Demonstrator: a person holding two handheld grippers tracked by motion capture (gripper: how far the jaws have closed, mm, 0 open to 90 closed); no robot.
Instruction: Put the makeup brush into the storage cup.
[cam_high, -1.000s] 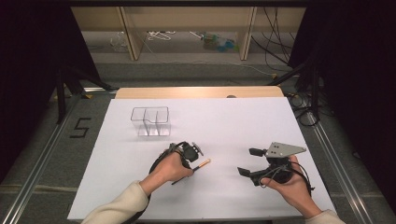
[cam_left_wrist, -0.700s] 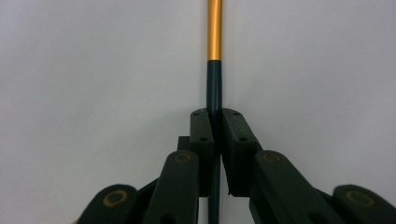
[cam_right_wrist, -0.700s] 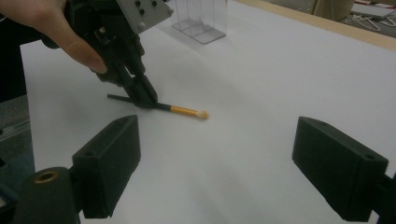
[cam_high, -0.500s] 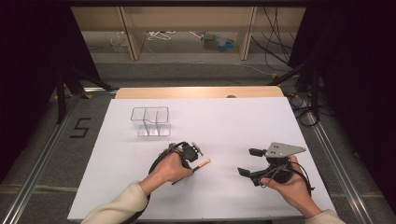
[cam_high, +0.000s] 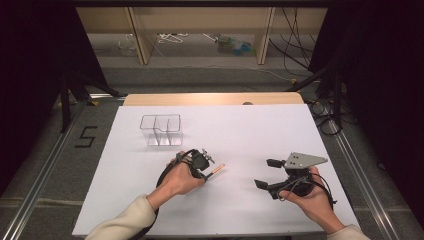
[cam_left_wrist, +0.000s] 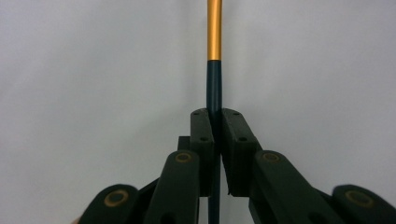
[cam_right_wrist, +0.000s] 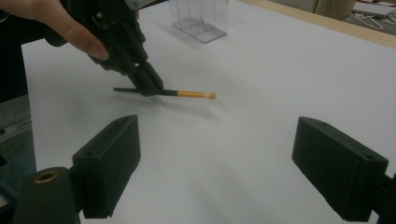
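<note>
A thin stick with a dark shaft and an orange end (cam_left_wrist: 214, 42) lies on the white table, and my left gripper (cam_left_wrist: 215, 116) is shut on its dark part. From above, the left gripper (cam_high: 204, 166) sits mid-table with the stick's orange end (cam_high: 217, 170) pointing right. The right gripper view shows the same stick (cam_right_wrist: 189, 94) pinched by the left gripper (cam_right_wrist: 148, 83), low on the sheet. My right gripper (cam_high: 265, 173) is held at the right, jaws wide apart, empty; its two black pads (cam_right_wrist: 108, 161) frame bare table.
A clear plastic box with dividers (cam_high: 161, 129) stands behind the left gripper, also seen in the right gripper view as a clear box (cam_right_wrist: 200, 18). The white sheet (cam_high: 240, 125) ends at a wooden strip (cam_high: 210, 98) at the back. Metal rails run along both sides.
</note>
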